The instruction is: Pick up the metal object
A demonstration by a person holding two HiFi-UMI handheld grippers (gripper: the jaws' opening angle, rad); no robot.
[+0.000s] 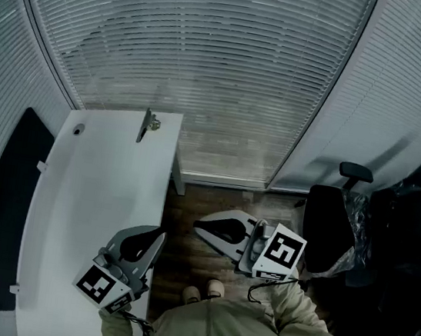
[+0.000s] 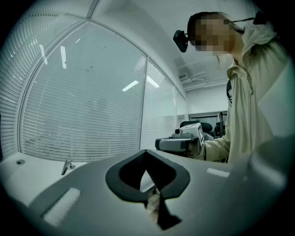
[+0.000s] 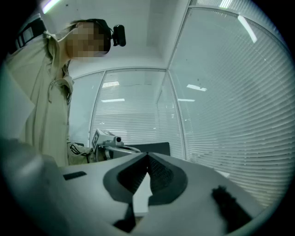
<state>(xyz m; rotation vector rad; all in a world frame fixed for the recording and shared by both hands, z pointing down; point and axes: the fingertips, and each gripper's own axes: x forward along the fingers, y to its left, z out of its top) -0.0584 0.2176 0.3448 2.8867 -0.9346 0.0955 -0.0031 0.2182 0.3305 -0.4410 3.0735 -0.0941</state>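
The metal object (image 1: pixel 148 124), a small clip-like piece with a dark blade, lies at the far end of the white table (image 1: pixel 89 201); in the left gripper view it is the small metal object (image 2: pixel 67 166) low at the left. My left gripper (image 1: pixel 159 234) hovers over the table's near right edge, far from it, jaws shut and empty (image 2: pixel 146 151). My right gripper (image 1: pixel 198 226) is held off the table above the floor, pointing left, its jaws also closed tip to tip with nothing between them (image 3: pixel 147 155).
Slatted blinds (image 1: pixel 211 55) wall in the far side. A black office chair (image 1: pixel 335 220) stands at the right. A dark panel (image 1: pixel 7 205) runs along the table's left side, and a small round grommet (image 1: pixel 77 130) sits near the far left corner.
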